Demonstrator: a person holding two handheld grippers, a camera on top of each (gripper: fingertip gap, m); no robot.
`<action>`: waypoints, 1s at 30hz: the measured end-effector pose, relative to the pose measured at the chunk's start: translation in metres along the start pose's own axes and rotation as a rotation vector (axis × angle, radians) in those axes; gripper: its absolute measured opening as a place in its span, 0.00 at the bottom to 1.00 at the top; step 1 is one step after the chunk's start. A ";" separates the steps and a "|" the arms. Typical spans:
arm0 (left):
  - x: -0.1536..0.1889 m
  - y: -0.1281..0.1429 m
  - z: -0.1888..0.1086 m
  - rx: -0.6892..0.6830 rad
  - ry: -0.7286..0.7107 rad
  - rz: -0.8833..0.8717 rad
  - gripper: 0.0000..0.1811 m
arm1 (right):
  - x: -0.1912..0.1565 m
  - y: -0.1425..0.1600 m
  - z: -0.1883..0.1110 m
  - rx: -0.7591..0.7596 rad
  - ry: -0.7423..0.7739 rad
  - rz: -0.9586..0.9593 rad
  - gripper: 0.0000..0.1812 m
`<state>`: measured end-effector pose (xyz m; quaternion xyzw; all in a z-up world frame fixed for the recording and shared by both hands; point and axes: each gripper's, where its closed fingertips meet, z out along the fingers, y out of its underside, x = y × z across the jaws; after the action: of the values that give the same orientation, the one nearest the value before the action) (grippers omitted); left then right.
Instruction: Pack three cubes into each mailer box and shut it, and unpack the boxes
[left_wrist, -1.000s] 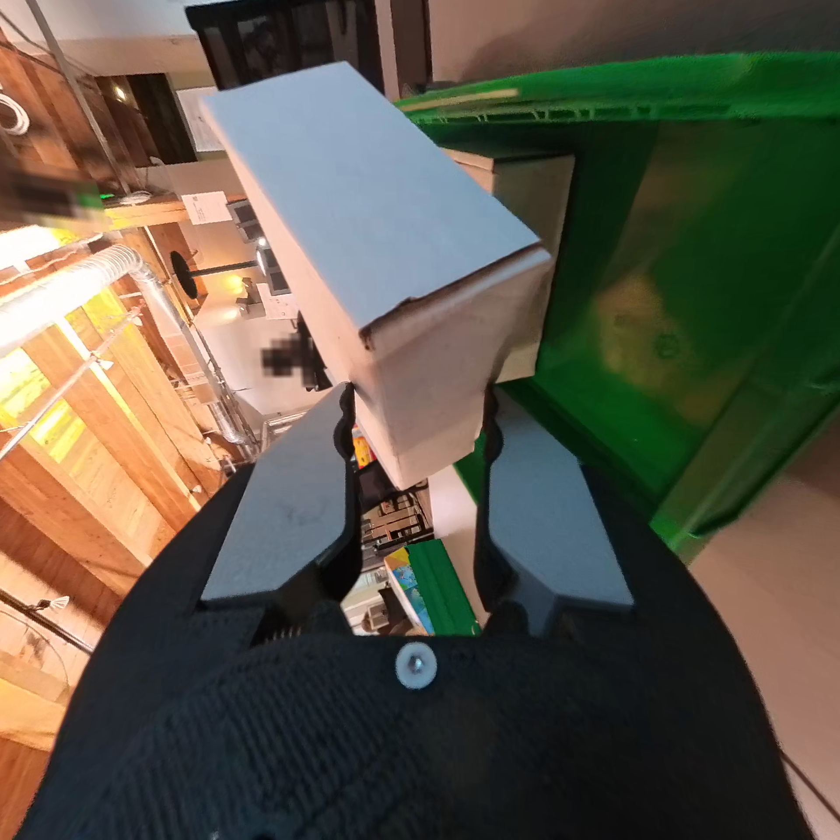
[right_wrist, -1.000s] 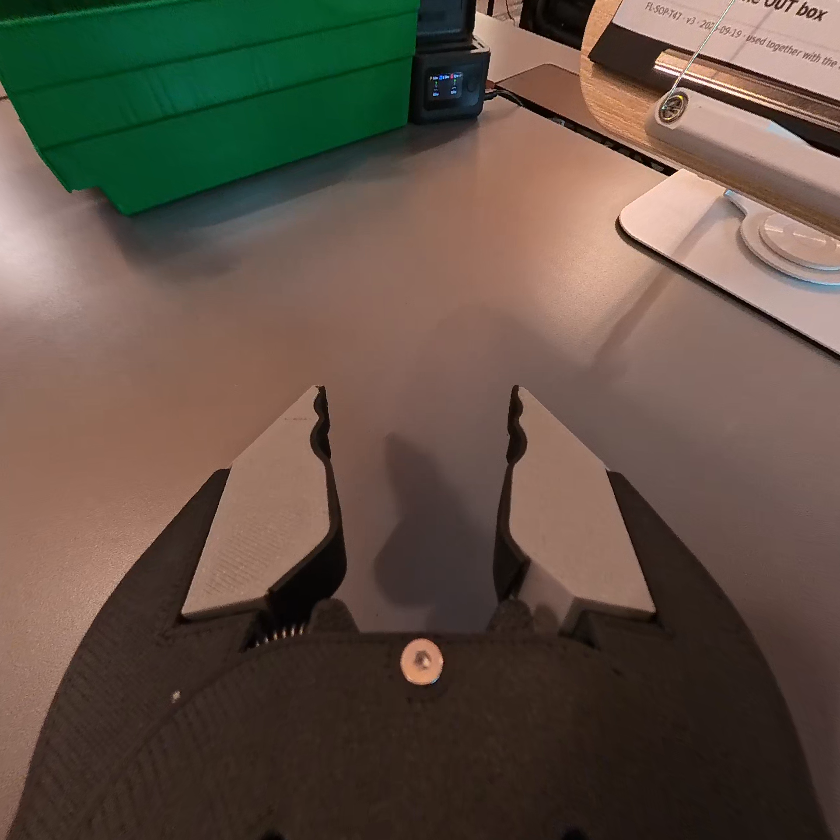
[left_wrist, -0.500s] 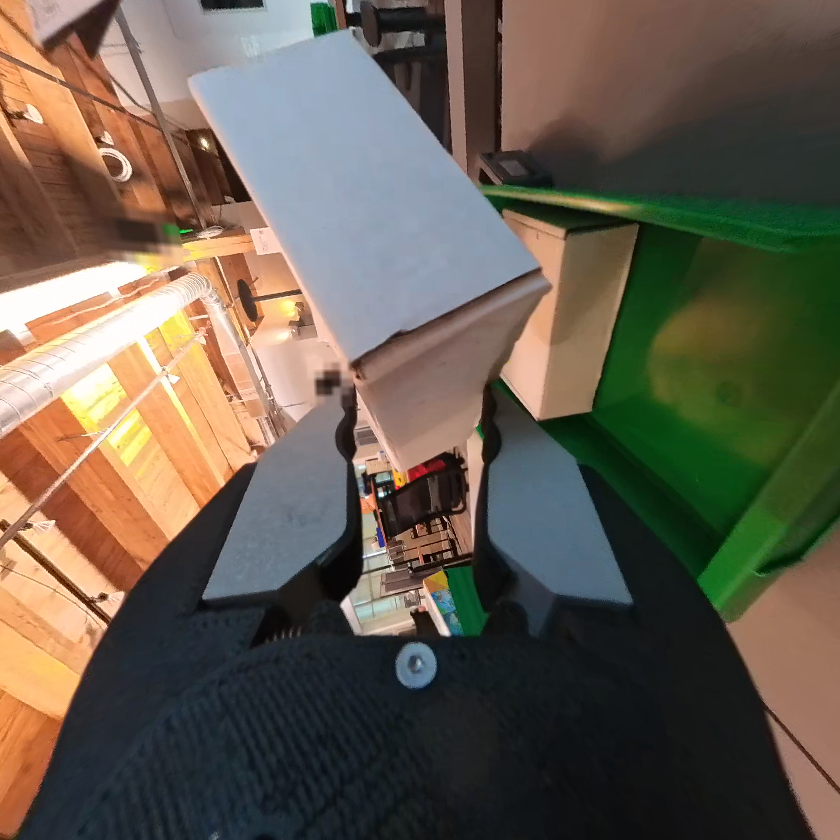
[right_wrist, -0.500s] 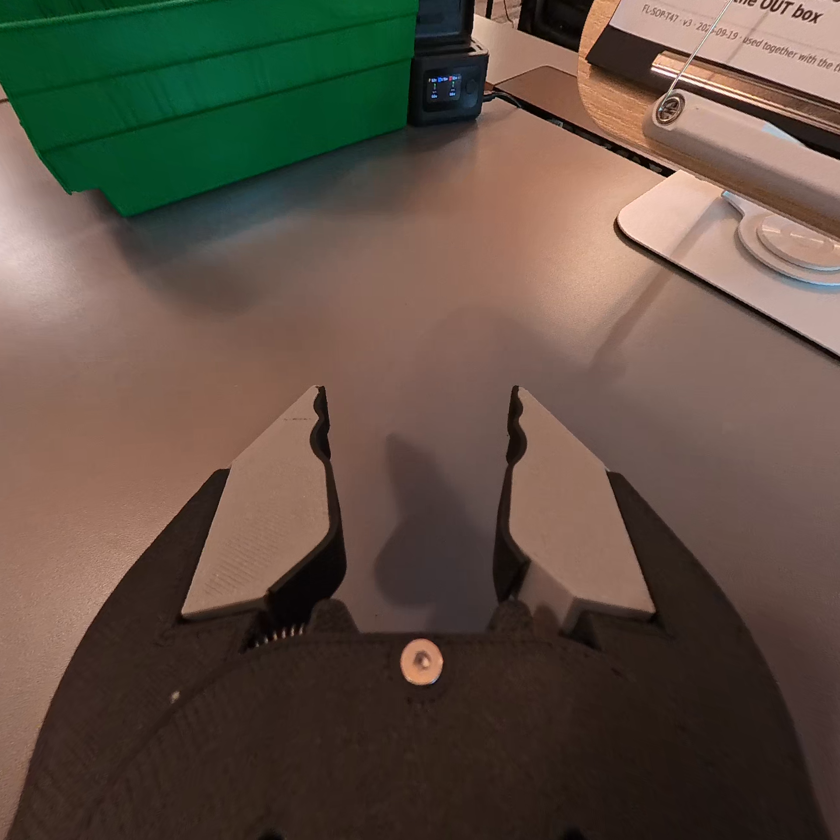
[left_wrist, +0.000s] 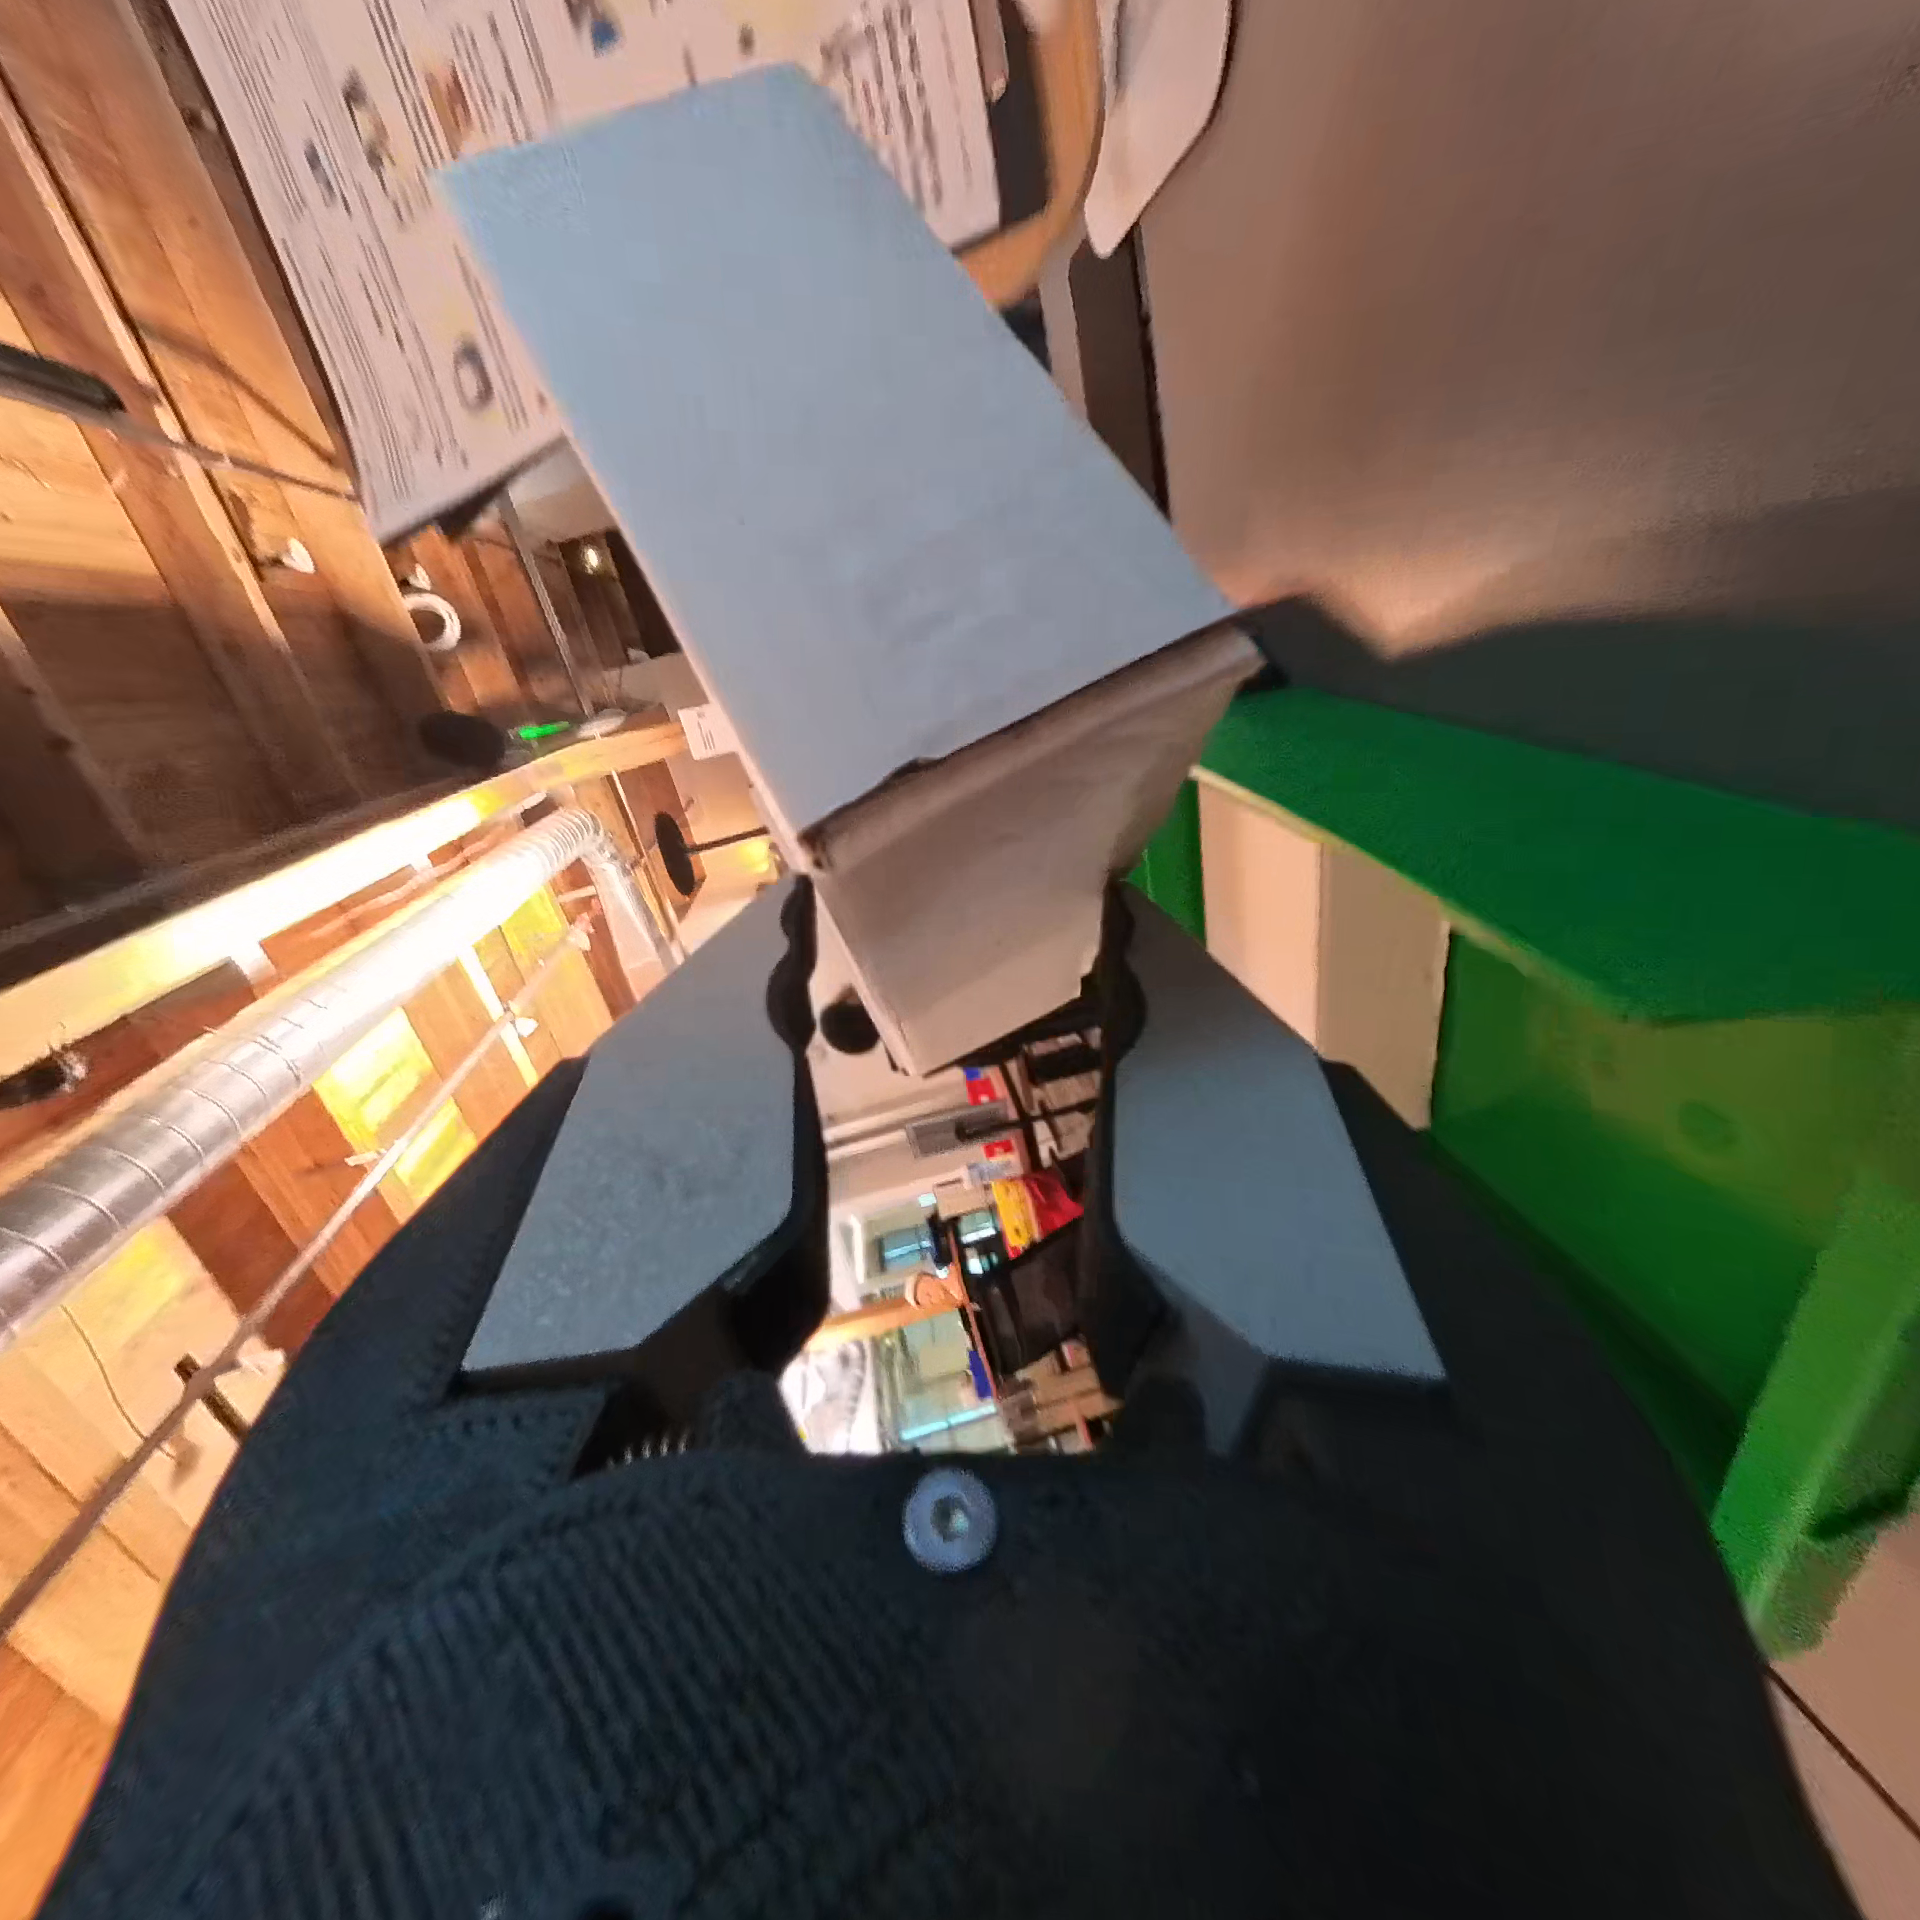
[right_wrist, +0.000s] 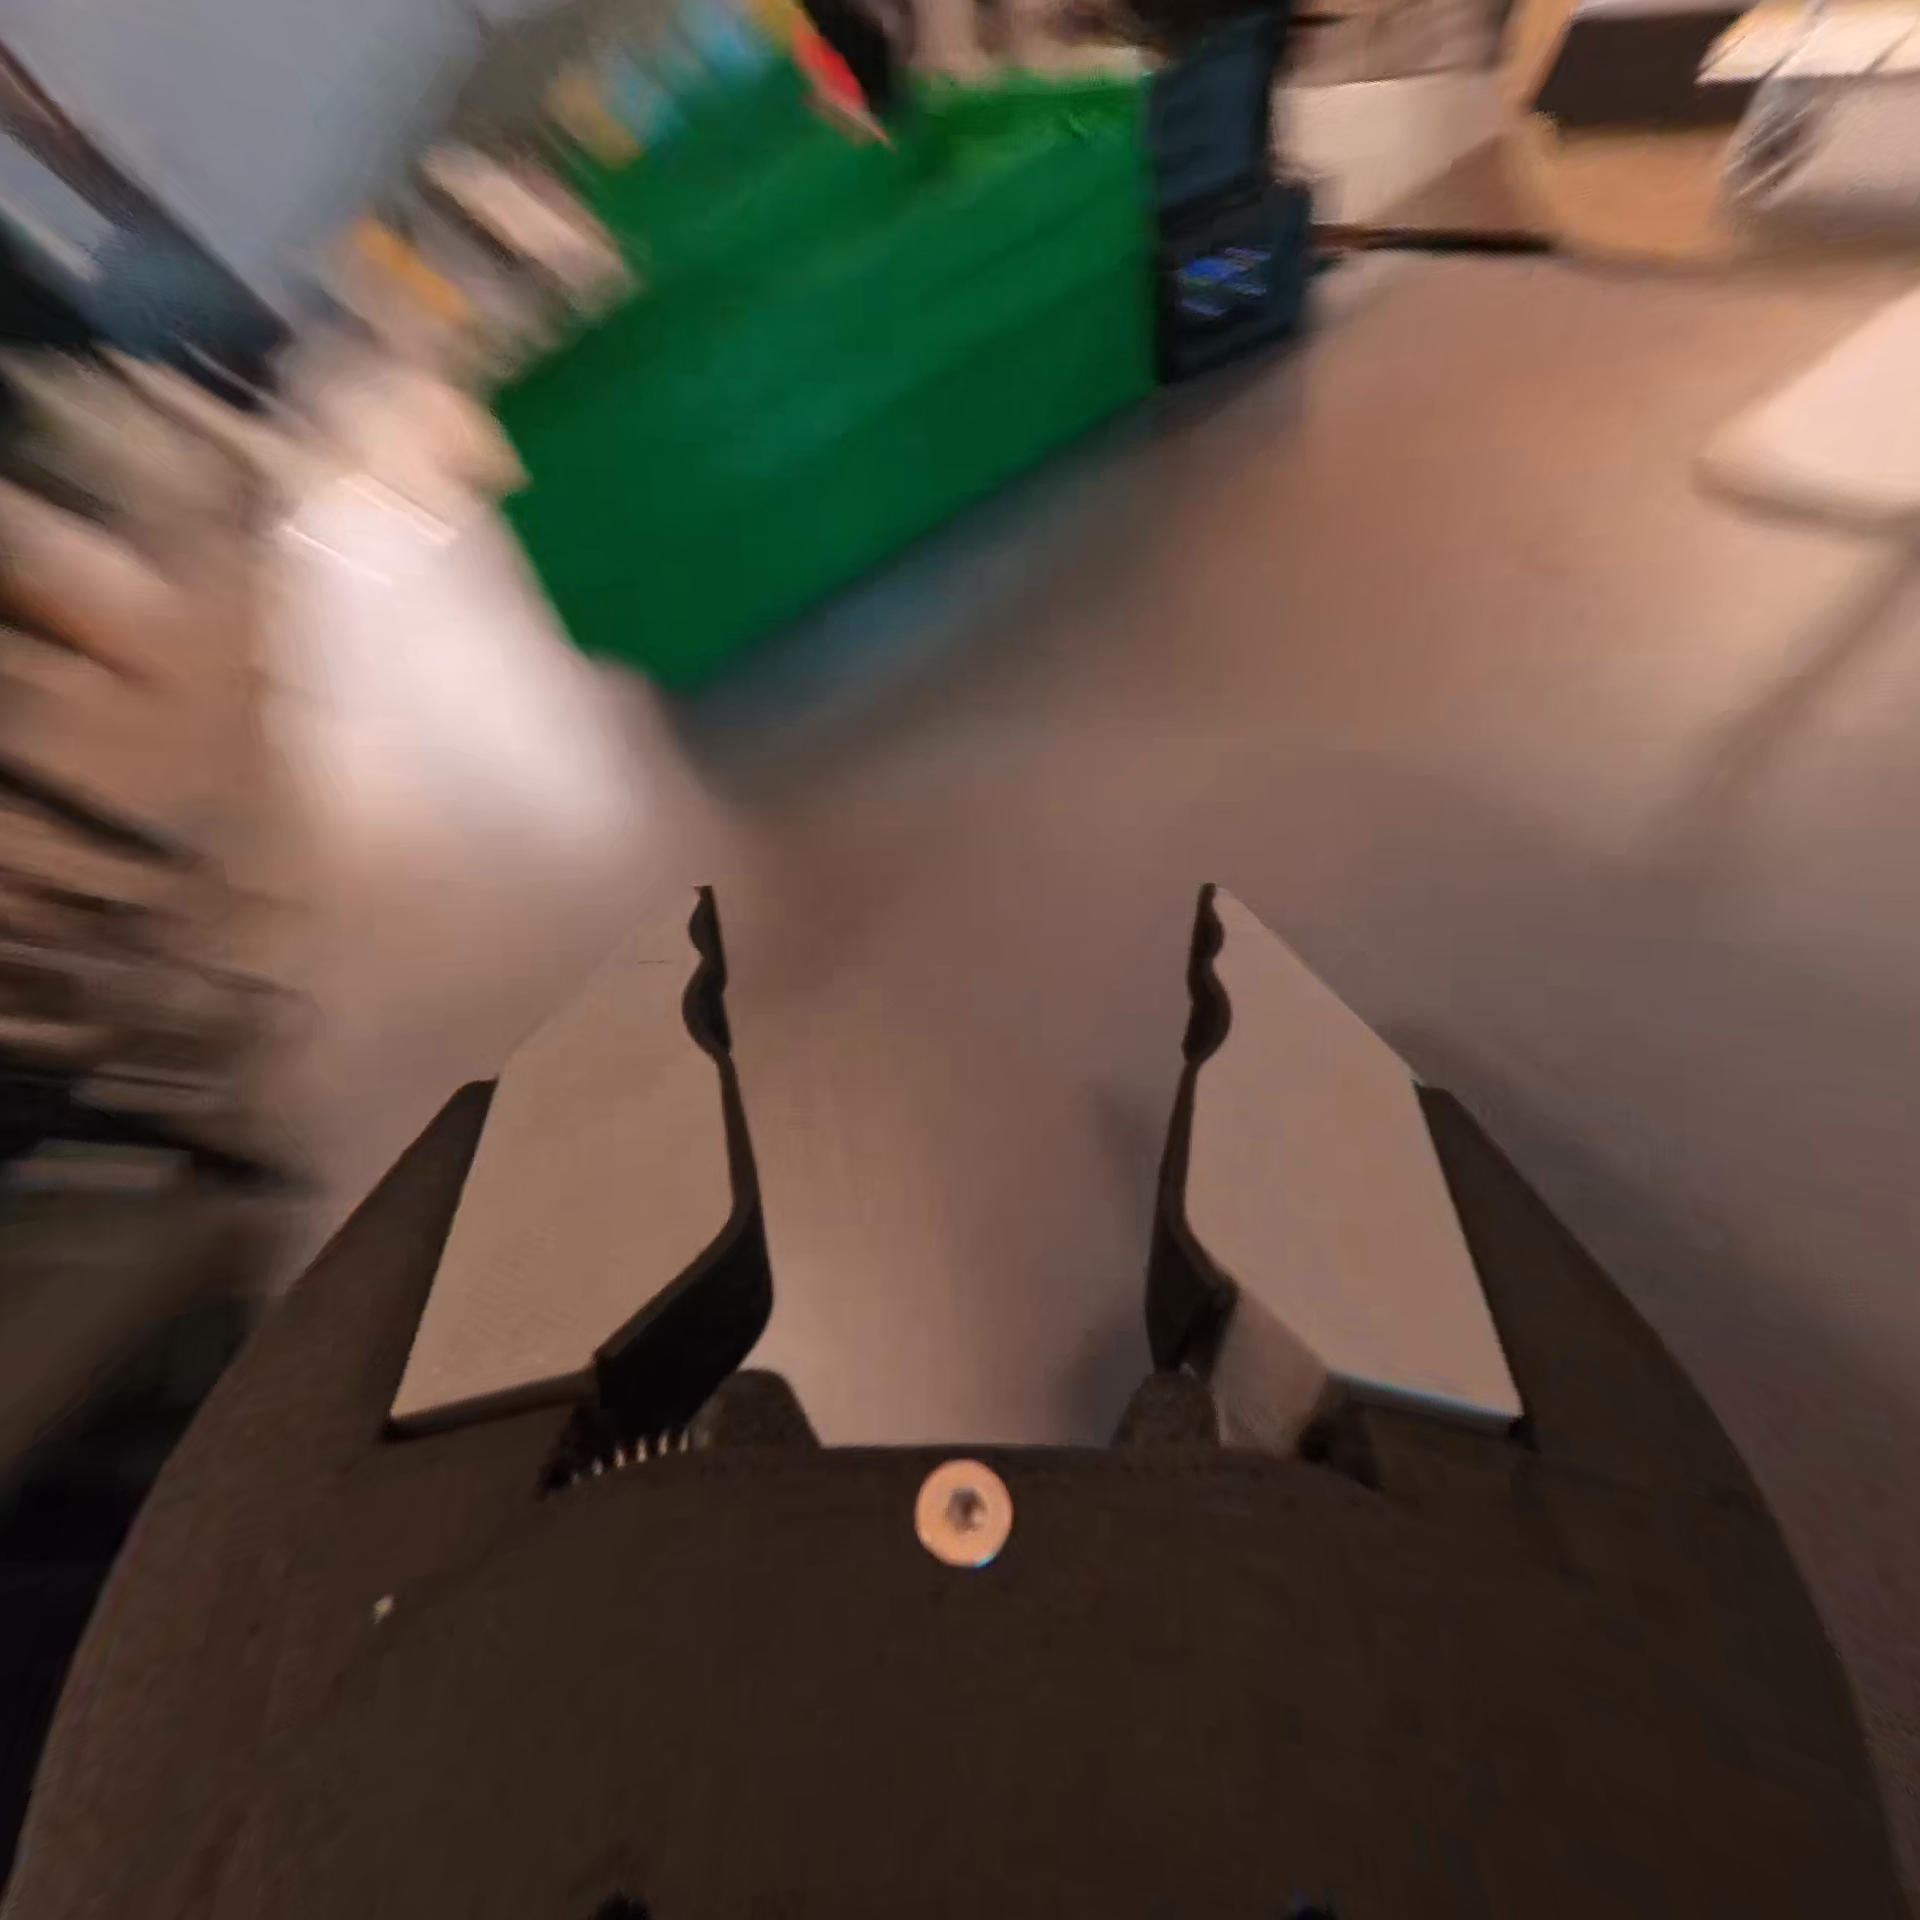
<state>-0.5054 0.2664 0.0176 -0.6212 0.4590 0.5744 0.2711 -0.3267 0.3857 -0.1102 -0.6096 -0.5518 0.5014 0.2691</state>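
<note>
Beside the green bin (left_wrist: 1621, 862), the left gripper (left_wrist: 951, 935) pinches a closed white mailer box (left_wrist: 831, 499); the right gripper (right_wrist: 951, 935) gapes wide, empty.

— Left claw (left_wrist: 951, 935): condition?

— It is rolled hard onto its side, so the room is seen tilted. Its grey fingers (left_wrist: 665, 1164) are closed against the end of a white mailer box (left_wrist: 831, 499), which is held clear of any surface.

— Right claw (right_wrist: 956, 966)?

— It is held level and pointed forward over the tabletop (right_wrist: 1351, 727). The jaws are spread wide; nothing is gripped between them. The view is heavily blurred.
</note>
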 end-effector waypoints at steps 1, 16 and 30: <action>0.001 -0.012 0.000 0.021 0.005 0.021 0.30 | -0.008 -0.008 -0.004 0.038 -0.115 0.107 0.51; 0.089 -0.207 0.018 0.399 0.071 0.142 0.00 | -0.040 0.016 -0.006 -0.135 -0.453 0.416 0.39; 0.104 -0.130 0.029 0.003 0.363 -0.132 0.06 | 0.000 0.007 -0.015 -0.076 -0.182 0.264 0.41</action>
<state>-0.4131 0.3210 -0.1125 -0.7431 0.4593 0.4333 0.2218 -0.3104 0.3869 -0.1113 -0.6386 -0.5075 0.5645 0.1266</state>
